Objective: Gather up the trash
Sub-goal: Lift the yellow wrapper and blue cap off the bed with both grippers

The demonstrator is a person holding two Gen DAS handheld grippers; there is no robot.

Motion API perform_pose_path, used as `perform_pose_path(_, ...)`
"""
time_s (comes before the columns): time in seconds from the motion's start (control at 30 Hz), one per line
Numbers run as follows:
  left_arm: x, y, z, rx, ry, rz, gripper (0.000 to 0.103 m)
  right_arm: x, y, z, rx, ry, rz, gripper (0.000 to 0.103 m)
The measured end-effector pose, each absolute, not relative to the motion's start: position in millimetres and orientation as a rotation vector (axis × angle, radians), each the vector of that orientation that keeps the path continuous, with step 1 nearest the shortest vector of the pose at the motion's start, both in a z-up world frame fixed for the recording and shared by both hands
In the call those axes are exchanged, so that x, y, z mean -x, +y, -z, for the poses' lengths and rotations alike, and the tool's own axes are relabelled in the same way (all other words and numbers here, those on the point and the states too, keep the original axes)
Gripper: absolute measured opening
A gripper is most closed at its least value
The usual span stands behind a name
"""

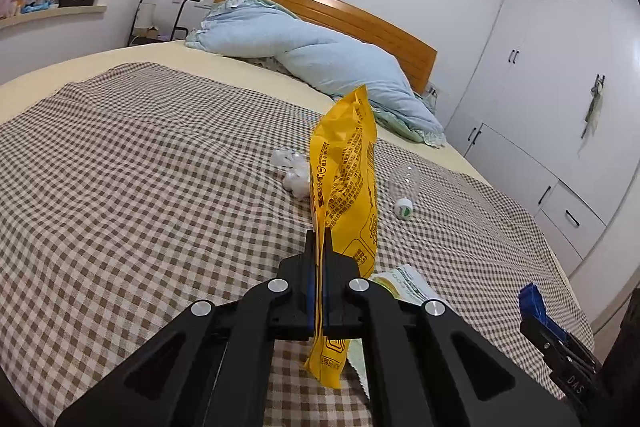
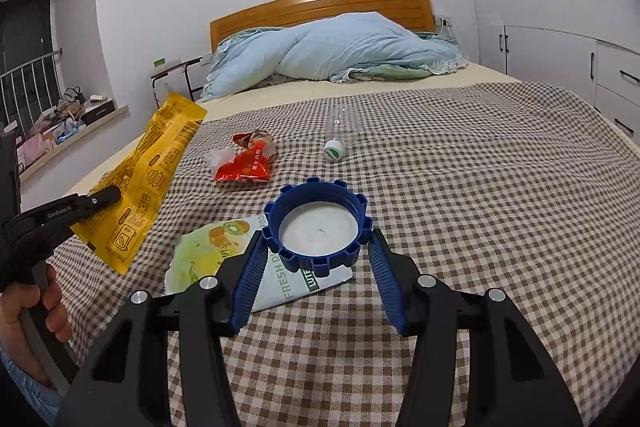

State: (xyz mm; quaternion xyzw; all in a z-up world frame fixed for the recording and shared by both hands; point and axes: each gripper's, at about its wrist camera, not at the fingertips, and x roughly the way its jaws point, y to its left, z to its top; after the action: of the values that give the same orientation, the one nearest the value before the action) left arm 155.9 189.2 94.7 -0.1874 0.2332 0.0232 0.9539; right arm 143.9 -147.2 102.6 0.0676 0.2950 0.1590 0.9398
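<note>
Left tongs (image 1: 319, 239): I have them clamped flat on the yellow wrapper (image 1: 347, 179), gripping near its lower end, so the long upper part stands up and away past the tips.

Yellow wrapper, from the other side: it shows (image 2: 148, 179) raised clear of the bed (image 2: 500, 195), tilted, in the black tongs (image 2: 105, 195) held by a hand (image 2: 28, 307) at the far left of my right view.

Right tongs (image 2: 320, 247): half spread, with a blue ribbed lid (image 2: 318, 227) sitting between the 2 blue pads. The pads look pressed to its sides, so I read this as a hold on the lid, white inner face up.

Under the right tips: a green and white fruit pouch (image 2: 208, 255) lies flat on the checked cover, partly hidden by the lid.

Beyond the tips: a red snack packet (image 2: 246, 163) with a bit of crumpled white plastic (image 2: 212, 159) touching it, and further right a clear bottle (image 2: 340, 135) on its side, cap toward me.

Far end: blue quilt (image 2: 340, 51) against the wooden headboard (image 2: 320, 7).

Step in hand: I judge 2 pieces are picked and in the air, with at least 3 left on the bed.

Next move: no bin or bag shows in either view, so I must first find one, then carry both loads there. The wrapper is floppy and may swing, so I would move slowly.
</note>
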Motion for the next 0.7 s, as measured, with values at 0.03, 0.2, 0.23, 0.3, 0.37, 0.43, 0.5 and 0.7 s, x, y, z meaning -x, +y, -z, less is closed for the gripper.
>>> perform_pose_path(0.03, -154.9, 185.8, -95.1, 0.374, 0.476, -0.039, 0.000, -143.0, -147.4, -102.7, -0.135, 0.601, -0.325, 0.051)
perform_pose_path(0.2, -147.9, 169.0, -97.0, 0.329, 0.478, 0.003, 0.000, -138.9, -146.8, -103.6, -0.122, 0.596, -0.326, 0.051)
perform_pose_path(0.23, -146.4, 166.4, -97.8, 0.320, 0.477, 0.010, 0.000, -138.0, -146.8, -104.0, -0.119, 0.594, -0.326, 0.051)
perform_pose_path(0.3, -144.1, 161.1, -98.5, 0.305, 0.478, 0.023, 0.000, -136.1, -147.4, -105.0, -0.115, 0.590, -0.325, 0.051)
perform_pose_path(0.37, -141.3, 156.4, -97.4, 0.282, 0.481, 0.012, 0.000, -133.6, -148.5, -106.1, -0.110, 0.586, -0.324, 0.051)
perform_pose_path(0.43, -140.0, 153.3, -94.2, 0.259, 0.483, 0.009, 0.000, -131.2, -149.0, -106.7, -0.102, 0.584, -0.321, 0.051)
perform_pose_path(0.5, -137.3, 151.7, -91.9, 0.256, 0.493, 0.018, 0.000, -127.9, -150.8, -107.1, -0.094, 0.583, -0.318, 0.051)
perform_pose_path(0.7, -119.3, 144.3, -95.3, 0.233, 0.466, 0.029, 0.000, -117.0, -161.2, -111.3, -0.083, 0.562, -0.300, 0.051)
